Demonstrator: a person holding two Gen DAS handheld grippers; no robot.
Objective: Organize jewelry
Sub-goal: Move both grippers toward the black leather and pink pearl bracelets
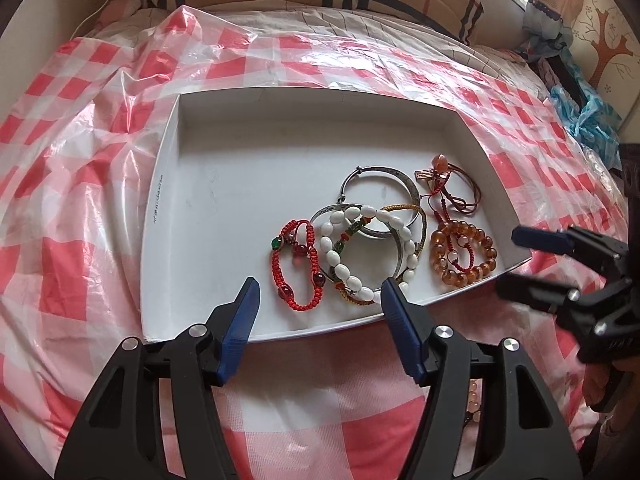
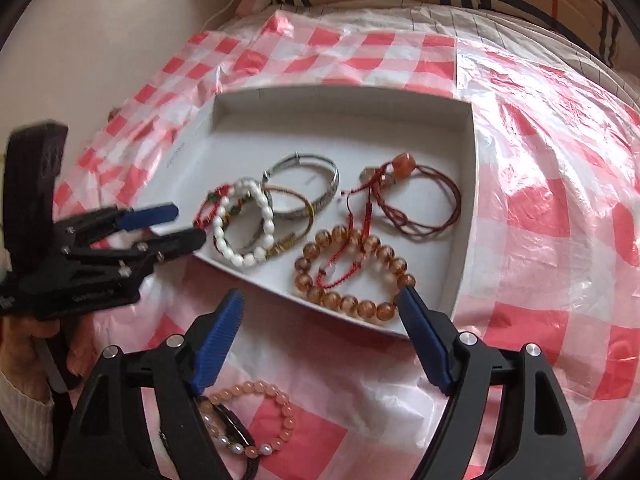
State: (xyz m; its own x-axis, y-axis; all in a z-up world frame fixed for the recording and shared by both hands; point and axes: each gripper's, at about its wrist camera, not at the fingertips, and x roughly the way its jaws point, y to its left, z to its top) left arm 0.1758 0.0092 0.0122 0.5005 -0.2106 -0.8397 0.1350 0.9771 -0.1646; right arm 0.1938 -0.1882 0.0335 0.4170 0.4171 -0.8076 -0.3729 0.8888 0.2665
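Your left gripper (image 1: 320, 304) tips steeply down over the near rim of the shallow white cardboard tray (image 1: 224, 208), jaws apart and empty. Between its 2 blue pads (image 1: 240, 320) lie the red braided cord bracelet (image 1: 298, 264) and white oval-bead bracelet (image 1: 356, 252), untouched, inside the tray. Past them: 2 silver metal bangles (image 1: 380, 184).

Your right gripper (image 2: 320, 316) also tilts down, jaws spread wide, nothing held. The amber glass-bead bracelet (image 2: 352, 276) sits just ahead of its tips at the tray's near edge; the dark red cord necklace with an orange stone (image 2: 416, 196) lies further ahead.

Under the right gripper, outside the tray on the red-and-white checked plastic sheet (image 2: 540, 200), lies a pink bead bracelet (image 2: 276, 412). Your hand (image 2: 24, 344) grips the left handle, with a white ribbed cuff showing at the wrist.
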